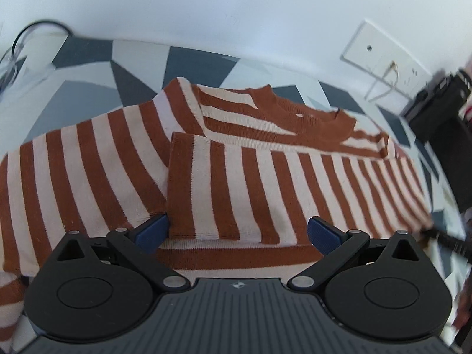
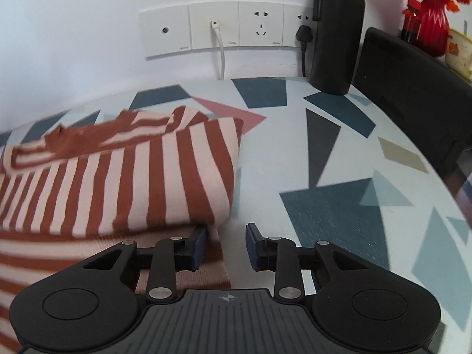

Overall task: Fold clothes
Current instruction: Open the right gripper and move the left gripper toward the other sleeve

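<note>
A rust-and-cream striped sweater (image 1: 224, 159) lies on the patterned table, its sleeves folded in across the body and its collar (image 1: 306, 115) toward the wall. My left gripper (image 1: 237, 231) is open just above the near part of the sweater, its blue pads either side of a folded sleeve cuff, holding nothing. In the right wrist view the same sweater (image 2: 124, 174) fills the left half. My right gripper (image 2: 225, 246) is open at the sweater's right near corner, with the left pad (image 2: 198, 246) over the fabric and the right pad over bare tabletop.
The table (image 2: 339, 153) has a white cloth with grey, blue and pink shapes. A black bottle (image 2: 336, 32), a wall socket strip (image 2: 224, 26) with plugged cables, a black chair back (image 2: 413, 94) and a red vase (image 2: 432, 20) stand at the back right.
</note>
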Tool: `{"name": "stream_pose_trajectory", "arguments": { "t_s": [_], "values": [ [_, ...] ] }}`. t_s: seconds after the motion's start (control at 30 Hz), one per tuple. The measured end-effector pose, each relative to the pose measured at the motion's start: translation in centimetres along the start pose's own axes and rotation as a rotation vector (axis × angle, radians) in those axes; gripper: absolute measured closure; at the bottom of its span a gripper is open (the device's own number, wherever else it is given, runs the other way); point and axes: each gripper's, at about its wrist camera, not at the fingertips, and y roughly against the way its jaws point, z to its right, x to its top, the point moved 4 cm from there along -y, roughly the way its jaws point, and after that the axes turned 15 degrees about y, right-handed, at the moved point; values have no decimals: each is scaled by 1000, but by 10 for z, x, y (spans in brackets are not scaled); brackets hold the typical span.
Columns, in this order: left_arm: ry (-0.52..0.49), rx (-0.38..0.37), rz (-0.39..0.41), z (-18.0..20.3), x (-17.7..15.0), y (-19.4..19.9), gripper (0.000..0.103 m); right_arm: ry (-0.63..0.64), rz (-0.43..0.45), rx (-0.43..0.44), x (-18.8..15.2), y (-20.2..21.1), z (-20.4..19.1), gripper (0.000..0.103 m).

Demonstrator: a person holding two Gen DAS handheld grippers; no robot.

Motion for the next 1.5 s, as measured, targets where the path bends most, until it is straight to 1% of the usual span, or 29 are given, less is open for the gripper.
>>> {"name": "stream_pose_trajectory", "arguments": {
  "t_s": [0.07,0.13,0.2,0.33,0.57,0.67,0.73,0.8,0.87,0.9,0.97,1.03,1.07,1.2,1.23,1.3,1.37,1.4,1.43,1.5],
  "values": [
    [-33,18,5,3,-4,-1,1,-63,8,12,8,-8,5,75],
    [-52,30,13,6,-8,-2,0,-101,18,18,13,-15,10,75],
    [-51,36,22,9,-11,-2,0,-84,36,-4,19,-19,10,76],
    [-48,47,30,11,-13,-3,0,37,128,-47,31,-9,-3,92],
    [-56,64,39,15,-17,-3,0,59,95,69,42,8,10,90],
    [-59,67,46,15,-18,-4,0,41,7,25,31,10,33,88],
    [-57,67,50,15,-18,-3,0,-11,-43,6,23,11,51,88],
    [-25,52,53,12,-18,-1,0,-57,-32,17,22,17,60,86],
    [40,28,52,7,-18,4,0,-92,-6,40,24,23,62,78],
    [74,16,52,4,-19,9,0,-103,15,58,27,26,60,77],
    [113,7,75,-5,-22,23,1,-96,62,118,34,29,48,76],
    [144,19,114,-17,-26,41,1,-43,92,135,45,27,29,72],
    [166,28,135,-26,-29,51,1,-11,94,131,50,23,19,72],
    [296,33,220,-68,-39,88,1,34,79,164,64,-3,-9,70],
    [323,49,256,-78,-41,95,1,45,74,173,67,-10,-16,70],
    [378,80,324,-98,-45,109,1,78,34,177,65,-21,-30,70],
    [447,92,324,-116,-45,108,2,97,15,185,62,-24,-43,69],
    [481,95,324,-125,-44,108,4,100,15,188,61,-23,-49,69],
    [509,83,320,-131,-42,106,6,102,15,192,60,-22,-55,68],
    [509,72,335,-134,-37,104,6,101,11,208,60,-18,-66,68]
  ]
}}
